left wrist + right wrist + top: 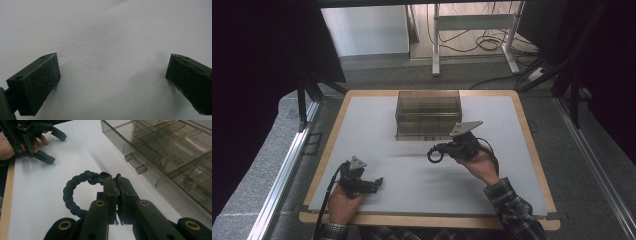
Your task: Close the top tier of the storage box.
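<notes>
High view: white table [412, 185] — right gripper [439, 152] clamps black braided loop [434, 155]; left gripper [374, 182] gapes empty.

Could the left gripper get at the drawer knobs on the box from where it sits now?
Probably yes. The left gripper rests open near the table's front edge with bare surface between it and the box. The knobs face the person, uncovered. The right gripper, shut on a black bracelet, sits off to the side.

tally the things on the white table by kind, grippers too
black braided cord bracelet: 1
smoky clear plastic drawer organiser box: 1
black hand-held grippers: 2, the left gripper and the right gripper
total: 4
</notes>
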A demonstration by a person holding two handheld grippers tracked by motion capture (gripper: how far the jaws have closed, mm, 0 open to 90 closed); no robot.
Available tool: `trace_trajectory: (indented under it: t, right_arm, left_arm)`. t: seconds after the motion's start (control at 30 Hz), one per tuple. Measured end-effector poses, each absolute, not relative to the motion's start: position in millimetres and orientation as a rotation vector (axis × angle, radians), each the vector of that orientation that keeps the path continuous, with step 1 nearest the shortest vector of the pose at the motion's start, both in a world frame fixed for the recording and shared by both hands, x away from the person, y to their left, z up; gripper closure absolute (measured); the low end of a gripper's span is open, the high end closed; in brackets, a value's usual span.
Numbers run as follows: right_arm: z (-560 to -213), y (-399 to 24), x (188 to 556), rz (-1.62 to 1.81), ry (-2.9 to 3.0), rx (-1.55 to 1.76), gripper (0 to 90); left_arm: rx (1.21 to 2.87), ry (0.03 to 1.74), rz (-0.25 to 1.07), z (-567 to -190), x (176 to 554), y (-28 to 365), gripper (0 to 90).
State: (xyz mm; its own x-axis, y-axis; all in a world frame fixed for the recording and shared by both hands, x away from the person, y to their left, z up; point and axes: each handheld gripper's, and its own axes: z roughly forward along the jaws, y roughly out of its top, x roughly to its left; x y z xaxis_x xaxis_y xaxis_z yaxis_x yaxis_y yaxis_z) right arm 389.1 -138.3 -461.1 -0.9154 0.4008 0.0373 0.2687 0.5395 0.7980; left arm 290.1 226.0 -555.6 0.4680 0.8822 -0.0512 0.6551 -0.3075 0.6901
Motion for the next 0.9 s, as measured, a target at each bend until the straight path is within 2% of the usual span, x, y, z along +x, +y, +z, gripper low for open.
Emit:
trace_trajectory:
  t: [0.9]
  right_arm:
    - [-451, -133, 406, 1.333, 2.580, 0.630, 85.5]
  left_arm:
    - [2.066, 1.271, 0.450, -556, 290, 226, 0.0]
